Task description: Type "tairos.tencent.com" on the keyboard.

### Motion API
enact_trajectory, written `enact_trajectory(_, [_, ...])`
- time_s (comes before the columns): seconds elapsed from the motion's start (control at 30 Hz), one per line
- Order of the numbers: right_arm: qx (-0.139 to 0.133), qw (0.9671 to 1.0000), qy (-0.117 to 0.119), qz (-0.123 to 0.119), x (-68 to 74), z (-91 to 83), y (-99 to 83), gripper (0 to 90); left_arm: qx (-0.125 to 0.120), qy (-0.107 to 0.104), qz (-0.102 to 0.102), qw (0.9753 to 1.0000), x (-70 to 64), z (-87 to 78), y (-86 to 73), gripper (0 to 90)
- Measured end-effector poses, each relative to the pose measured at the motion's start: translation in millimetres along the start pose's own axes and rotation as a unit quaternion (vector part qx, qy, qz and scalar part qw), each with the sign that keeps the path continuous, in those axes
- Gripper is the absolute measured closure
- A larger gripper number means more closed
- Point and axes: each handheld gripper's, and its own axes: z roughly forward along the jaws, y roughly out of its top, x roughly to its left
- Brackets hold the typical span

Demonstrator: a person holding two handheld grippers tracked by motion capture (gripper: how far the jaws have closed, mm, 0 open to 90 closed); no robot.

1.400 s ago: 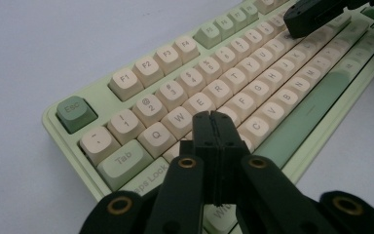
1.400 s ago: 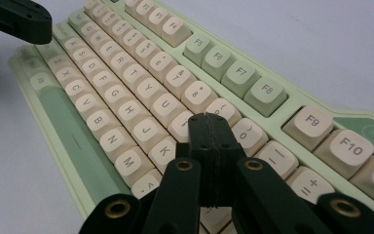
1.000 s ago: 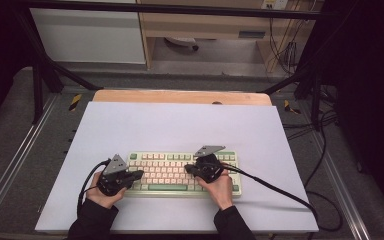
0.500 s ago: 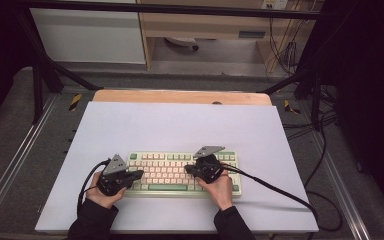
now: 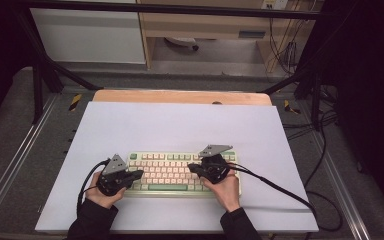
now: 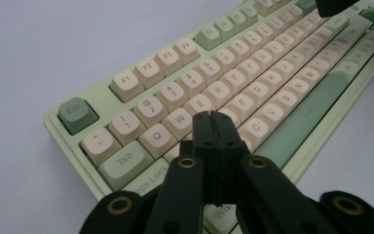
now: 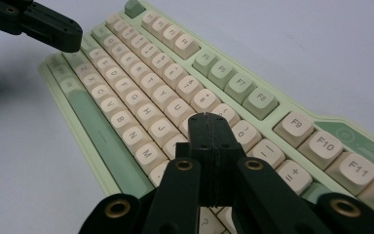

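White table [image 5: 180, 125] holds keyboard [image 6: 253, 83] with keys marked Esc, Tab.

The flat, pale lavender-white surface [image 5: 180, 125] has a light wooden board [image 5: 180, 96] along its far edge. A pale green keyboard with cream keys [image 5: 172, 172] lies flat near its front edge.

we find next to nothing changed over the last second. our left gripper [image 5: 136, 174] sits at the same spot over the left end of the keyboard [image 5: 172, 171] as in both earlier high views, and our right gripper [image 5: 194, 168] sits over the right half as before. if either hand has shifted, the shift is too slight to tell at this size. the keyboard has not slid on the white mat [image 5: 180, 125].
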Motion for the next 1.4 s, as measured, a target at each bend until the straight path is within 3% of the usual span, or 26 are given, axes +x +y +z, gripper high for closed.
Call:
enact_trajectory(0.9, [-0.002, 1.0000, 0.001, 0.007, -11.7, -31.7, -28.8, 90.0, 0.002, 0.006, -0.002, 1.0000, -2.4, 2.8, 3.3, 89.8])
enact_trajectory(1.4, [0.003, 0.9999, 0.001, 0.010, -13.8, -36.7, -40.3, 90.0, 0.019, 0.007, 0.003, 0.9998, -5.7, 21.1, 6.7, 89.8])
